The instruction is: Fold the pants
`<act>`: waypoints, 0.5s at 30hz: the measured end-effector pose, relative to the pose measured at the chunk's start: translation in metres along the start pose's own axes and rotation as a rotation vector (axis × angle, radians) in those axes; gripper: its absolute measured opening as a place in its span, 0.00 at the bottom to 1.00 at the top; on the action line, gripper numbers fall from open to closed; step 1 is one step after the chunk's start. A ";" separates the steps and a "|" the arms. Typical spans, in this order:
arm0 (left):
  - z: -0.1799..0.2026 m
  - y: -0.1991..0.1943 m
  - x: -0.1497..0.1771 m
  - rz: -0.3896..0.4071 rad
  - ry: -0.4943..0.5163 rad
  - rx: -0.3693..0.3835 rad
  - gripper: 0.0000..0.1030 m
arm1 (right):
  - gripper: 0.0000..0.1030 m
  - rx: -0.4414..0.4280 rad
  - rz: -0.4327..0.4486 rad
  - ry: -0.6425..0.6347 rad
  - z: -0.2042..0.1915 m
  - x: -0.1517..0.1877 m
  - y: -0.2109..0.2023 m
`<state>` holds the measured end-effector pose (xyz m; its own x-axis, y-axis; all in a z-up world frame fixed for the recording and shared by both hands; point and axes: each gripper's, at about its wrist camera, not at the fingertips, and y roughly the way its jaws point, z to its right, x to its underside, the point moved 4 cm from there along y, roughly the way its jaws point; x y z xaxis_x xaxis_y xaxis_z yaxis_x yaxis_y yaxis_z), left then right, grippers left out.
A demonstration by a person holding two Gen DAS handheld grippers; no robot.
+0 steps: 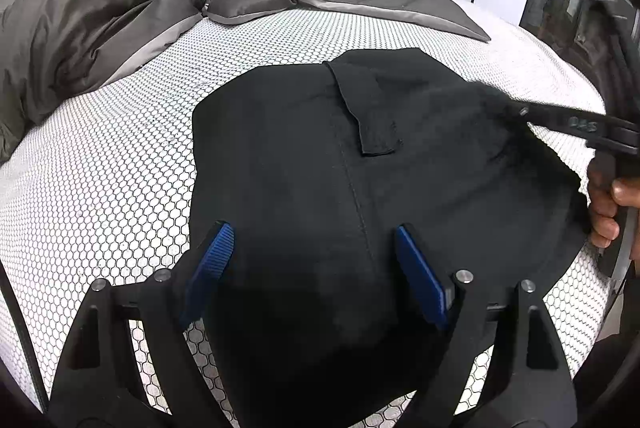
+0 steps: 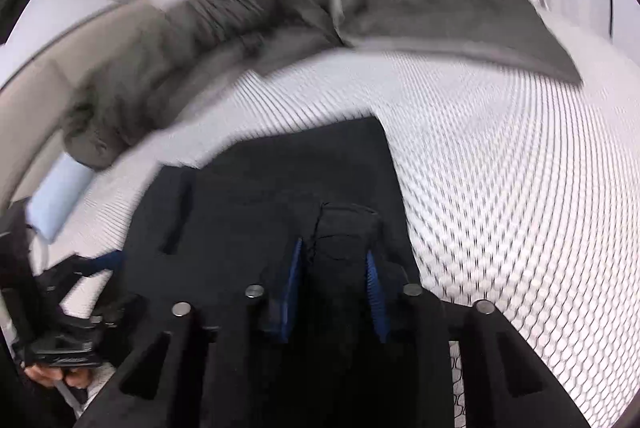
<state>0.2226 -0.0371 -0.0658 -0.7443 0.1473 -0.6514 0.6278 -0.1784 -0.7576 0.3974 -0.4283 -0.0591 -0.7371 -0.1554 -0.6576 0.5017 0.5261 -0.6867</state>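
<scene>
Blue-padded fingers of the left gripper (image 1: 312, 268) spread wide over black pants (image 1: 352, 164), which lie folded into a compact block on the honeycomb-patterned mattress (image 1: 120, 168); nothing is pinched. From the right wrist, blurred, the right gripper (image 2: 334, 292) clamps a bunched fold of the pants (image 2: 256, 196). Folding looks well advanced, with perhaps one last fold and smoothing left.

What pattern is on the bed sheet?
White sheet with small dark hexagon outlines, clearest in the left wrist view.
</scene>
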 end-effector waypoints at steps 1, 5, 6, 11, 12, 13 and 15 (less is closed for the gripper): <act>-0.001 -0.001 0.000 -0.001 -0.009 0.006 0.79 | 0.28 0.008 -0.006 -0.012 0.000 -0.001 -0.002; -0.016 -0.010 -0.002 0.007 -0.113 0.096 0.79 | 0.52 0.086 -0.102 0.006 0.017 0.014 0.003; -0.023 -0.015 -0.001 0.013 -0.155 0.114 0.79 | 0.52 0.099 -0.095 0.016 0.020 0.018 -0.004; -0.040 -0.034 0.011 0.016 -0.172 0.064 0.79 | 0.52 -0.053 -0.065 0.038 0.015 0.046 -0.053; -0.041 -0.033 0.016 0.000 -0.165 0.061 0.79 | 0.52 -0.093 -0.069 0.019 0.009 0.050 -0.056; -0.039 -0.031 0.022 -0.023 -0.151 0.065 0.79 | 0.51 -0.107 -0.076 0.003 0.005 0.053 -0.055; -0.035 -0.024 0.031 -0.055 -0.122 0.045 0.79 | 0.37 -0.128 -0.118 0.000 0.002 0.060 -0.040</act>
<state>0.1919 0.0063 -0.0691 -0.8012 0.0392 -0.5971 0.5765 -0.2173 -0.7877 0.3335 -0.4600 -0.0719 -0.7877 -0.2223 -0.5745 0.3500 0.6061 -0.7143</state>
